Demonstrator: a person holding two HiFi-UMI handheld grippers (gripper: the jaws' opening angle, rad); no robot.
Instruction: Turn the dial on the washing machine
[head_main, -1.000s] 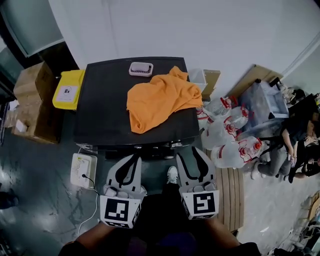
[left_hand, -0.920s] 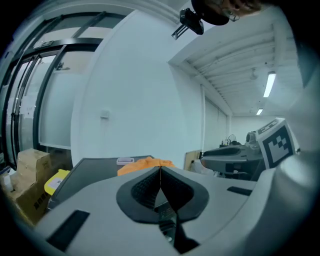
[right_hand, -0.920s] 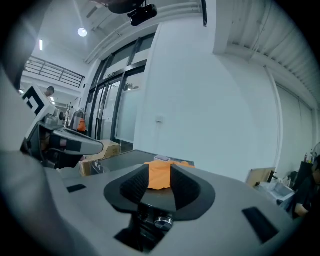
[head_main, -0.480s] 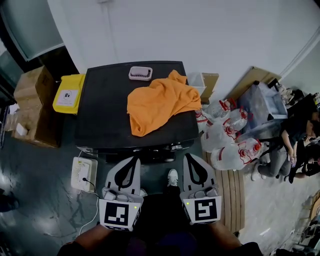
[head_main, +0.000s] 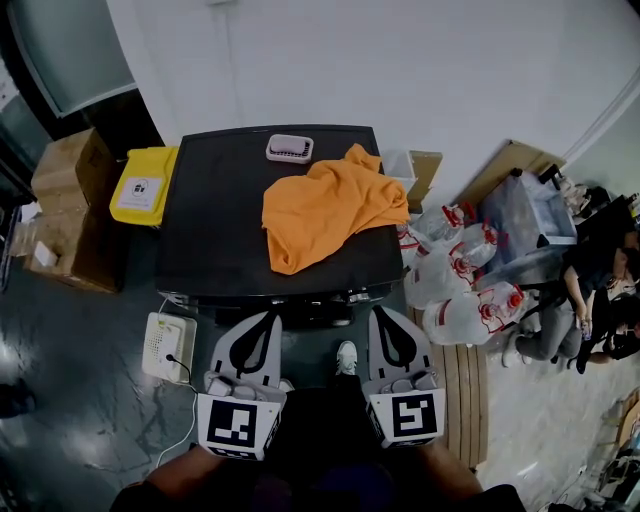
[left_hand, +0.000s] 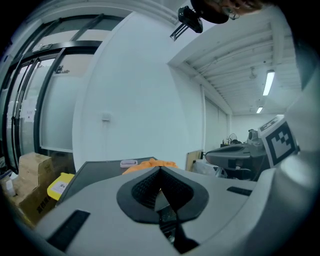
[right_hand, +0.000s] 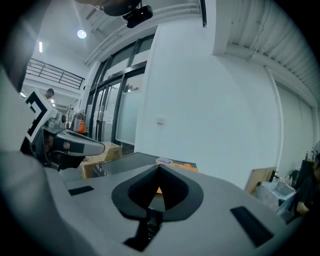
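Observation:
The washing machine is a dark box seen from above, against the white wall. An orange cloth lies crumpled on its lid, and a small pink-white tray sits at the lid's back edge. Its front panel shows only as a thin strip; no dial can be made out. My left gripper and right gripper hang side by side just in front of the machine, both shut with nothing in them. In the gripper views the jaws meet at a point, left gripper, right gripper.
A yellow bin and cardboard boxes stand left of the machine. A white power strip box lies on the floor at front left. Large water bottles and a seated person are on the right. My shoe shows between the grippers.
The right gripper's jaws have closed from partly open to shut. The head view has shifted slightly; both grippers stay in front of the machine.

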